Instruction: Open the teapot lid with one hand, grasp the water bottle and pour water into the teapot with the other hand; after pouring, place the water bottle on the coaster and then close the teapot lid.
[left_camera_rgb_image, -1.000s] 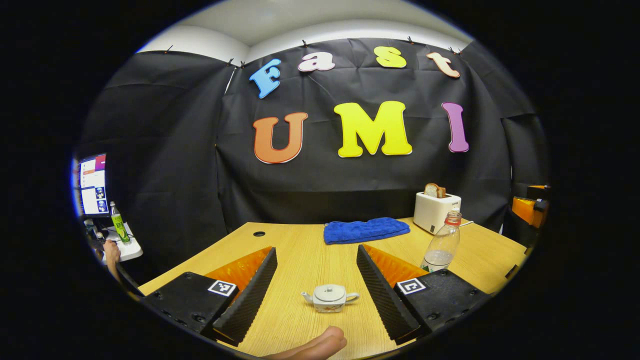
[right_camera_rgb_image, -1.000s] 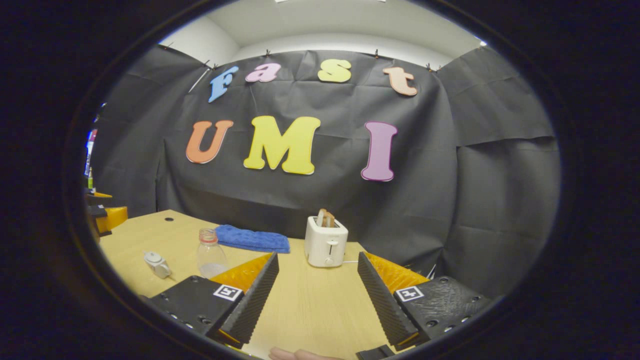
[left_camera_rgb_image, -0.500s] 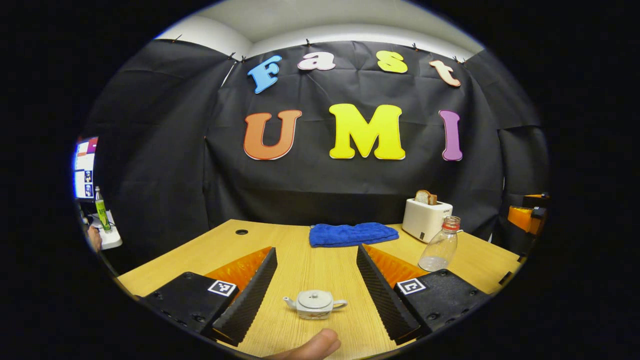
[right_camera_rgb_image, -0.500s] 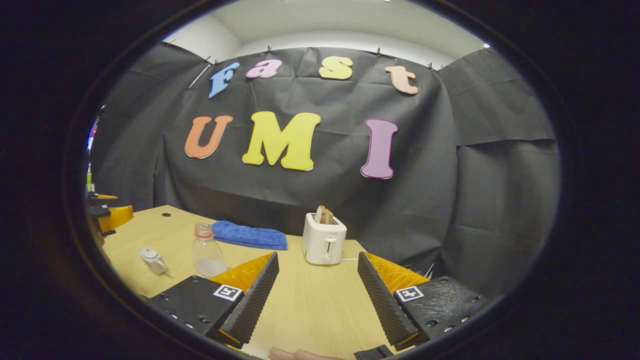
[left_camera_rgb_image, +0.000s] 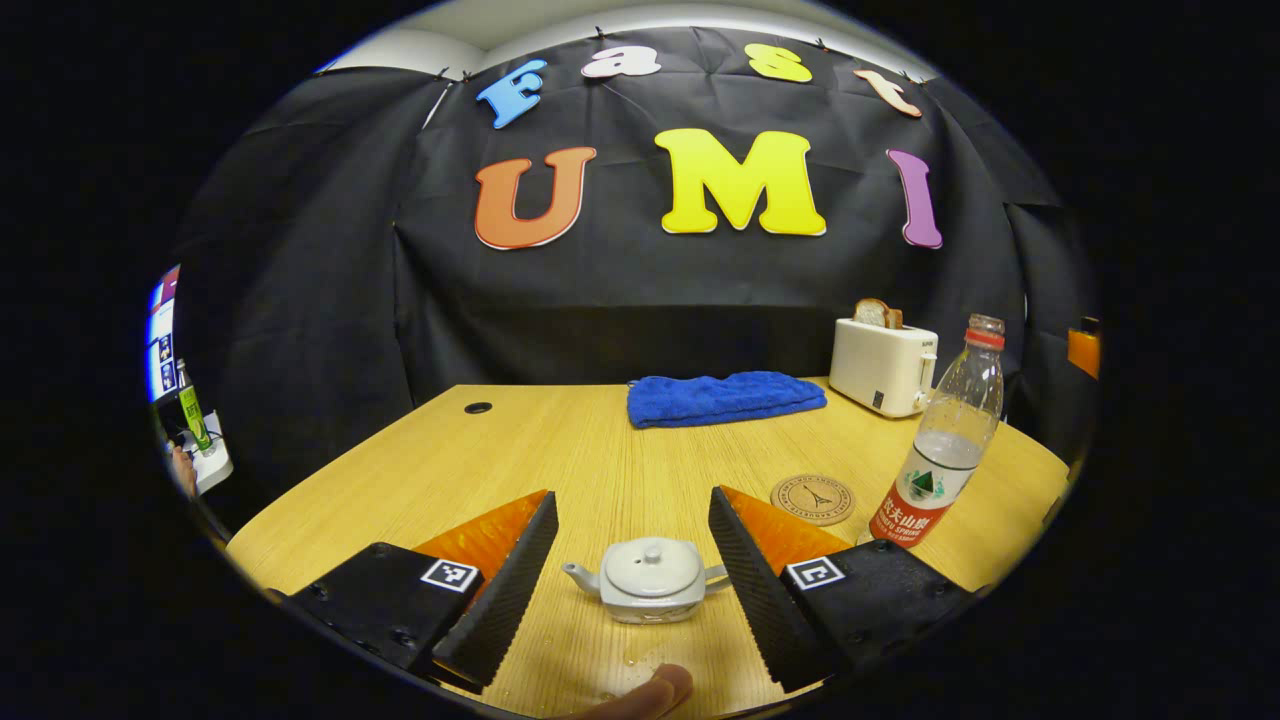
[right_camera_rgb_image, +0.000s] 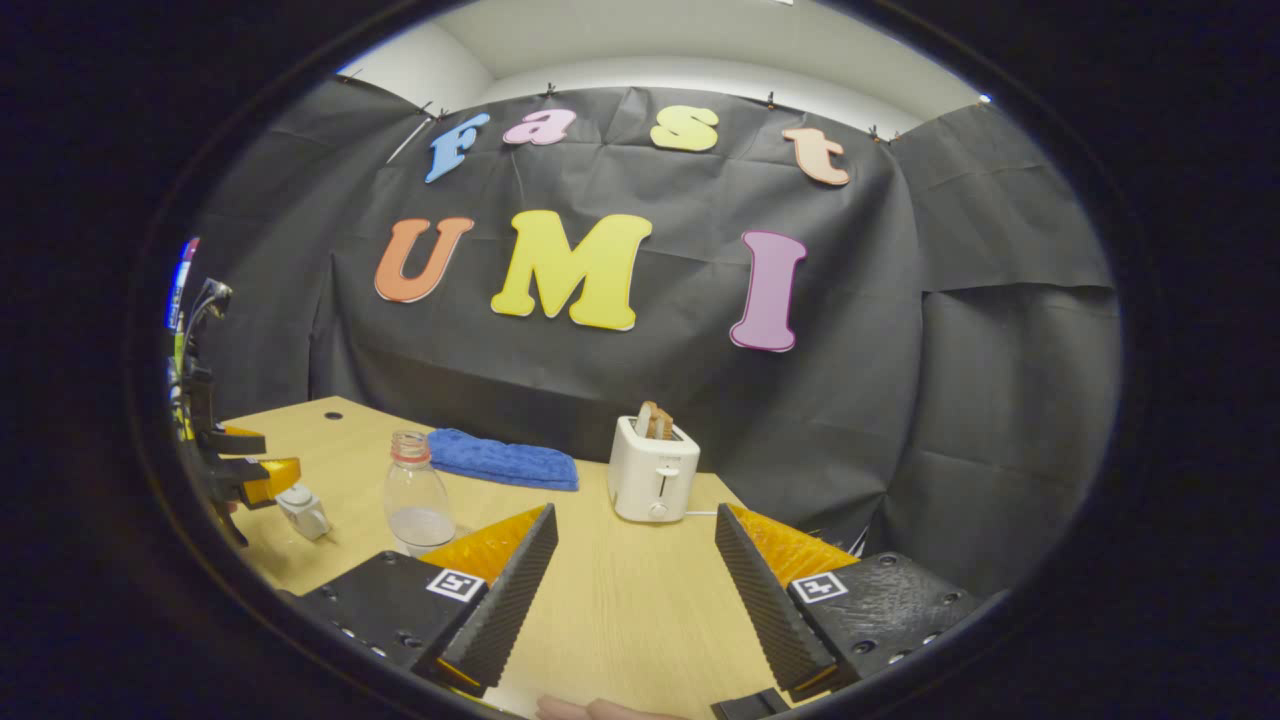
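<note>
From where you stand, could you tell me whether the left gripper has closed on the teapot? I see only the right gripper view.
Observer: Not yet. In the left gripper view the left gripper is open, with the white teapot between its fingers.
Operator: Thank you. Is the lid off?
Observer: No, the lid sits on the teapot.
Operator: And where is the coaster, please?
Observer: The round coaster lies flat on the table, beside the base of the water bottle, with nothing on it.
</note>
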